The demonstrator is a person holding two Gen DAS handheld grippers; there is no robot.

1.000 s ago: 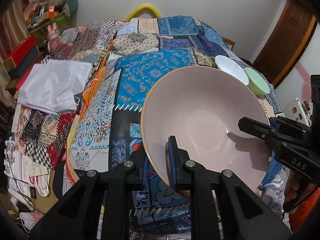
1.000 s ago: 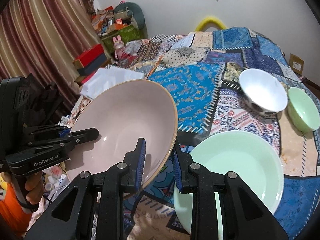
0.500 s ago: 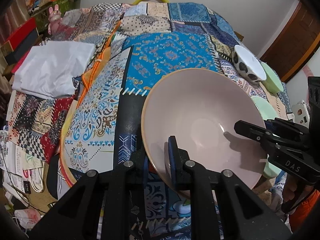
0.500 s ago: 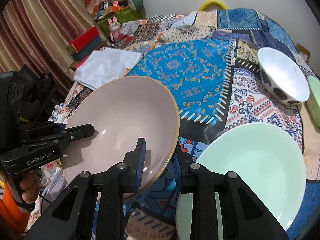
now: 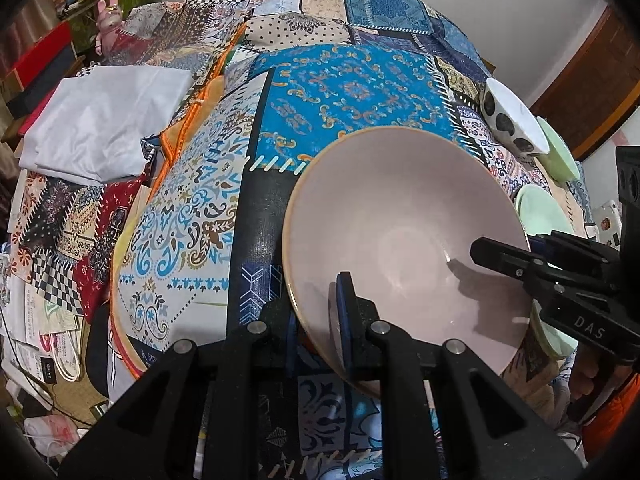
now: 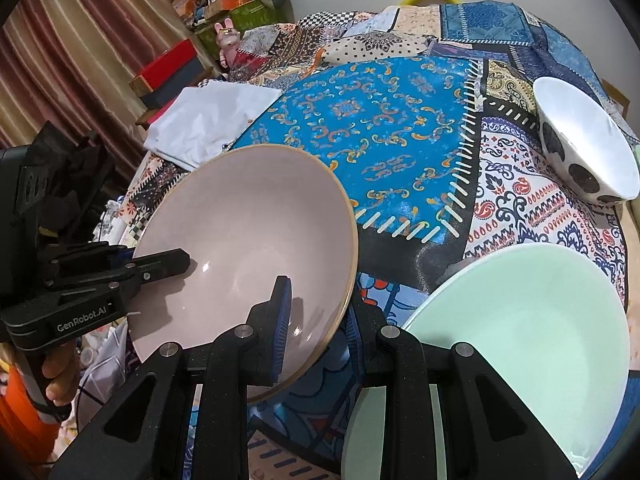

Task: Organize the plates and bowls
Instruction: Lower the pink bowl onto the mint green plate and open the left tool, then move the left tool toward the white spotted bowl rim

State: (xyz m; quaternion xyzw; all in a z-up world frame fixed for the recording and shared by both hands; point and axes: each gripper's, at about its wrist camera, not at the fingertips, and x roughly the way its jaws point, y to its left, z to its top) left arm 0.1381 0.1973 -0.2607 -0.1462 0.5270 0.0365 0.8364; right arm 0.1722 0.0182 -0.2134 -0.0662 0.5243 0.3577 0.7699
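Observation:
A large pink bowl with a tan rim is held low over the patchwork tablecloth, tilted. My left gripper is shut on its near-left rim, one pad inside and one outside. On the opposite rim my right gripper is shut as well. A mint green plate lies just right of the bowl. Whether the bowl's base touches the cloth is hidden.
A white bowl with black spots stands at the far right, with a small green bowl behind it. A folded white cloth lies at the left. Beyond the table's left edge are boxes and floor clutter.
Both grippers have sunk toward the table with the pink bowl between them. The tablecloth and mint plate look closer, and both grips have held.

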